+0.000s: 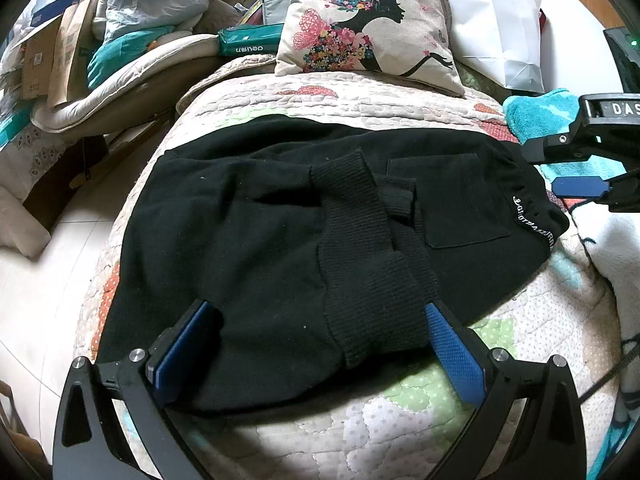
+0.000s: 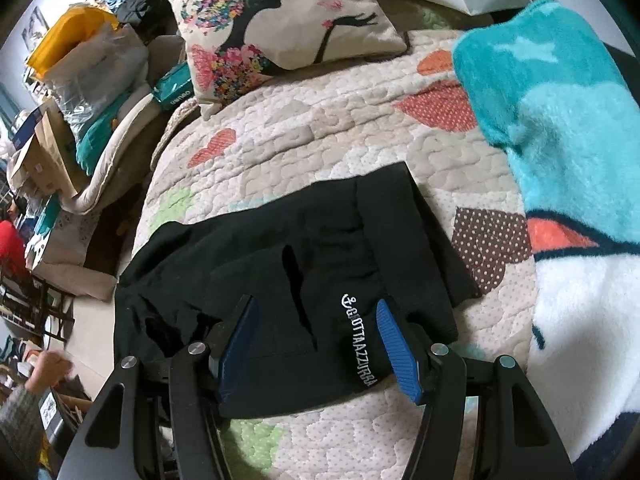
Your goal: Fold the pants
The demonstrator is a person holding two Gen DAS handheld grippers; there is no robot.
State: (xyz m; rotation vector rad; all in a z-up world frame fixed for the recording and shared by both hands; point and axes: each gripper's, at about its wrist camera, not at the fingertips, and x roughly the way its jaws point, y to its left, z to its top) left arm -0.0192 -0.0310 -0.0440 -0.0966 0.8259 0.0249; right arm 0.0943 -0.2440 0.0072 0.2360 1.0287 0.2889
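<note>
Black pants [image 1: 248, 216] lie folded on the quilted bedspread [image 1: 360, 96], their ribbed cuffs [image 1: 352, 208] laid over the middle near a back pocket. My left gripper [image 1: 316, 306] stands open and wide at the near folded edge, with a cuff end and cloth lying between its blue pads [image 1: 456, 356]. The waistband with white lettering [image 2: 356, 344] lies between the fingers of my right gripper [image 2: 316, 301], which is open and straddles that end of the pants [image 2: 248, 248]. In the left wrist view the right gripper [image 1: 556, 168] shows at the right edge by the waistband.
A flower-print cushion [image 1: 360, 20] leans at the head of the bed beside a white paper bag [image 1: 500, 24]. A teal and white fleece blanket [image 2: 560, 128] lies right of the pants. Boxes, bags and a padded chair [image 1: 100, 60] crowd the left; a person's hand [image 2: 48, 368] shows low left.
</note>
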